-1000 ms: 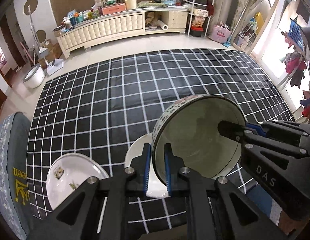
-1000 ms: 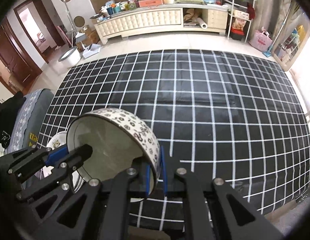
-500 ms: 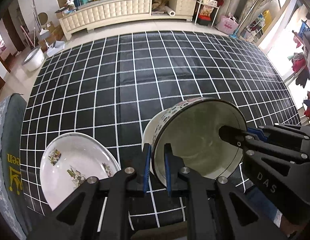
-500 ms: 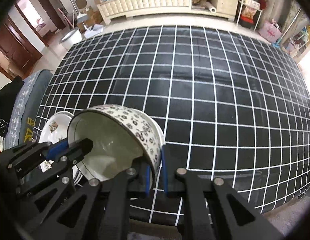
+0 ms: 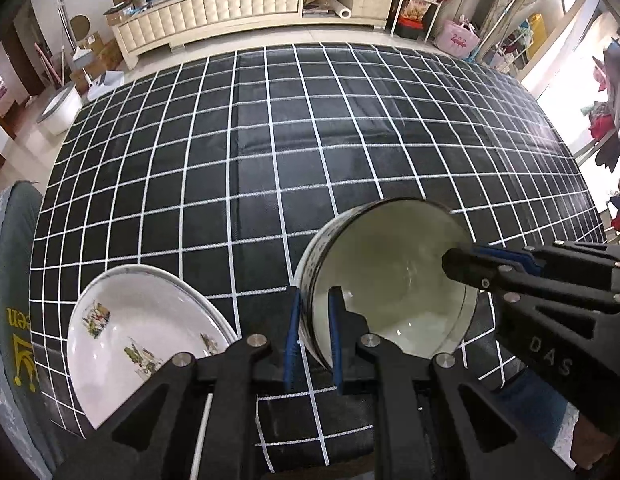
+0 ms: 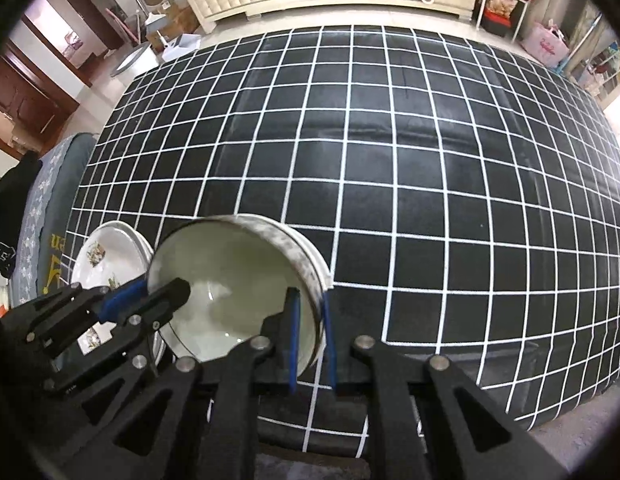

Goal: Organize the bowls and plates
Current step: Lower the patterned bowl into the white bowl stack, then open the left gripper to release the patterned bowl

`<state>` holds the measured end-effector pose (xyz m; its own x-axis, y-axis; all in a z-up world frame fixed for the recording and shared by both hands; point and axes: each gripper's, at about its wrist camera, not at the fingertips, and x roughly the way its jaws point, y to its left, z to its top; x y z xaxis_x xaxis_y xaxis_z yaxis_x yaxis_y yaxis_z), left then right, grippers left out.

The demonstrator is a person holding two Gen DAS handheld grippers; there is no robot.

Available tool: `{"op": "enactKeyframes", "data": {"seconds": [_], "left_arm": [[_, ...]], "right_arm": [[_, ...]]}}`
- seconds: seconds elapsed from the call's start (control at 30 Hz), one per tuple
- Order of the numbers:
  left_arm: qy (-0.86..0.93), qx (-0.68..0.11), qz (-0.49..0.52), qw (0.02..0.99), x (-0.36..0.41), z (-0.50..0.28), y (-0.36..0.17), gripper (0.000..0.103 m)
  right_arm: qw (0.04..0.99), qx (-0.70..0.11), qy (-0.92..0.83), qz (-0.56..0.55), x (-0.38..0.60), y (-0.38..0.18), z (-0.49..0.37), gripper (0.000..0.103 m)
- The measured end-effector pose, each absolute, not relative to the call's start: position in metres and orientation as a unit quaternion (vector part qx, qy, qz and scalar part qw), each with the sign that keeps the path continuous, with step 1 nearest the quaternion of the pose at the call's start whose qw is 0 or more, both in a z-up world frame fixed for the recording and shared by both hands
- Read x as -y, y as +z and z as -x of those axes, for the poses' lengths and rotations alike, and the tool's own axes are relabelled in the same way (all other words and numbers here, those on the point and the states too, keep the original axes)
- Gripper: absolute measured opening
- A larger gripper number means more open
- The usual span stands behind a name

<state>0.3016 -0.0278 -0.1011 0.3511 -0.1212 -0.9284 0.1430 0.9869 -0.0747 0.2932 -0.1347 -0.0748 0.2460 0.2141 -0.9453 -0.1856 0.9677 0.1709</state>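
Note:
A deep bowl (image 5: 390,272) with a pale inside and a patterned outer wall hangs tilted just above the black grid tablecloth (image 5: 269,160). My left gripper (image 5: 312,320) is shut on its near-left rim. My right gripper (image 5: 462,264) is shut on the opposite rim. In the right wrist view the bowl (image 6: 229,272) is pinched by the right gripper (image 6: 310,320), and the left gripper (image 6: 165,296) grips its left side. A thin white rim (image 6: 325,276) shows under the bowl; what it belongs to is hidden. A stack of white printed plates (image 5: 141,332) lies to the left.
The plates (image 6: 109,256) sit near the table's front left corner. A grey cushion with yellow print (image 5: 13,320) borders the table's left edge. The cloth's front edge runs just under the grippers. A long cream cabinet (image 5: 229,4) stands across the floor beyond.
Both grippers have carried the bowl downward, closer to the cloth. The white dish seen beneath it earlier is now nearly covered. The plate stack looms larger at the left.

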Motion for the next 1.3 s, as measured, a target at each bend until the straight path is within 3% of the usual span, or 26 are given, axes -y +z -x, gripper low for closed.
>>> {"op": "enactKeyframes", "data": {"seconds": [0.27, 0.43, 0.57, 0.7, 1.0, 1.3], "left_arm": [[-0.086, -0.52, -0.013, 0.85, 0.025, -0.277, -0.068, 0.04], [-0.092, -0.507, -0.021, 0.857, 0.025, -0.254, -0.055, 0.052], [-0.097, -0.502, -0.014, 0.859, 0.021, -0.235, -0.051, 0.059], [-0.101, -0.482, 0.007, 0.87, 0.013, -0.219, -0.046, 0.074], [-0.105, -0.49, 0.055, 0.864, -0.002, -0.21, -0.054, 0.075], [-0.127, -0.511, 0.053, 0.848, -0.001, -0.231, -0.068, 0.075]], "right_arm": [[0.819, -0.558, 0.133, -0.005, 0.146, -0.052, -0.266, 0.016], [0.83, -0.542, 0.13, 0.002, 0.151, -0.04, -0.242, 0.055], [0.836, -0.534, 0.126, 0.0, 0.156, -0.035, -0.228, 0.058], [0.84, -0.527, 0.125, -0.016, 0.163, -0.03, -0.215, 0.06], [0.839, -0.524, 0.118, -0.087, 0.179, -0.04, -0.21, 0.075], [0.818, -0.552, 0.125, -0.098, 0.174, -0.06, -0.225, 0.076]]}}
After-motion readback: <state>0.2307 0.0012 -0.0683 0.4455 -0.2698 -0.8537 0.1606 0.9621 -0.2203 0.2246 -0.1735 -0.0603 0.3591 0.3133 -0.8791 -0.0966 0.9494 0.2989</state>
